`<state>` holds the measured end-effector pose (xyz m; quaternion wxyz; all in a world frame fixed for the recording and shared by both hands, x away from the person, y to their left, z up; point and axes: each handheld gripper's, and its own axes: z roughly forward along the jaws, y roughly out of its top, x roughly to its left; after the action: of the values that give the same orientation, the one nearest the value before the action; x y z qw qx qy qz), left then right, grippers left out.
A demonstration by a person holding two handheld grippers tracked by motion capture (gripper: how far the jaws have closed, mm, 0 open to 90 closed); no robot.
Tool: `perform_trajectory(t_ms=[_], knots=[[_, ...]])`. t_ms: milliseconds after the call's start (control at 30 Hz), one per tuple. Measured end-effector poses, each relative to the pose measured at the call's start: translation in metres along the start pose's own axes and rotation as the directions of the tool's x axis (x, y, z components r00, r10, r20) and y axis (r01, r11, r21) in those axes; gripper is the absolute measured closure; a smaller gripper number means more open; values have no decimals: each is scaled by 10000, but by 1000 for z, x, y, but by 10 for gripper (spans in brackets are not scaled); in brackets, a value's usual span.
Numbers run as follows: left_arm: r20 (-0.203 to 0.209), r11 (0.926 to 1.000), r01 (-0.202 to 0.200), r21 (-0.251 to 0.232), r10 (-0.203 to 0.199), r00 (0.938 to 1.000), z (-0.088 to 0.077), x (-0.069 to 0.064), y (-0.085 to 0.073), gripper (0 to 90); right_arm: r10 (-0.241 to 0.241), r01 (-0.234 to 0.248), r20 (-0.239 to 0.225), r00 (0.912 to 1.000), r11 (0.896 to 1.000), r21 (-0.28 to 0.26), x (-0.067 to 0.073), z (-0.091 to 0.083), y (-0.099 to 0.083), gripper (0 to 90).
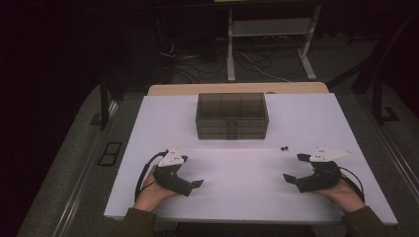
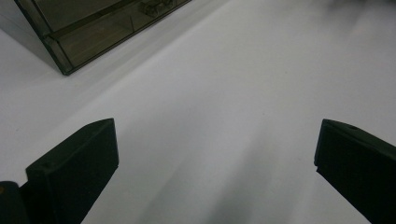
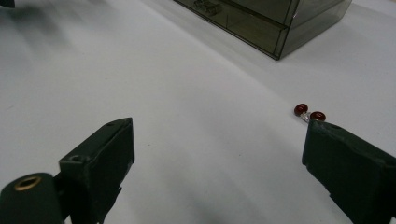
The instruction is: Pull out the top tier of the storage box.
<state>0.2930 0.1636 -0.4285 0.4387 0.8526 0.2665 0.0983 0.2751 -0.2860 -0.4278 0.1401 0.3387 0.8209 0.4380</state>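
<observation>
Both sets of fingers are spread wide with nothing between them. The left gripper (image 1: 197, 183) and the right gripper (image 1: 292, 168) are rested low on the white table (image 1: 237, 197), jaws turned toward each other. A pair of small red beads (image 3: 309, 113) is seen just past the right gripper's far jaw, at about one o'clock in the right gripper view; from above, the beads (image 1: 283, 147) lie at about eleven o'clock from that gripper. Their long axis is judged to run roughly across the table. The right hand is clearly nearer. The smoky drawer box (image 1: 231, 116) is set farther back, at centre.
</observation>
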Motion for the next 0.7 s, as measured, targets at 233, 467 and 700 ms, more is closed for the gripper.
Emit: perform_trajectory(t_ms=[233,467,700], knots=[[0,10000,94,-16,-94,10000,0,1,0,0,62,-62,-26,10000,10000,-19,-1,0,-1,87],[25,9998,210,17,-210,9998,3,4,1,0,123,-124,-257,9996,9999,-17,-1,0,-4,87],[87,9995,291,-150,-290,9995,2,6,2,0,236,-237,-259,9994,9997,-55,-2,0,-4,87]])
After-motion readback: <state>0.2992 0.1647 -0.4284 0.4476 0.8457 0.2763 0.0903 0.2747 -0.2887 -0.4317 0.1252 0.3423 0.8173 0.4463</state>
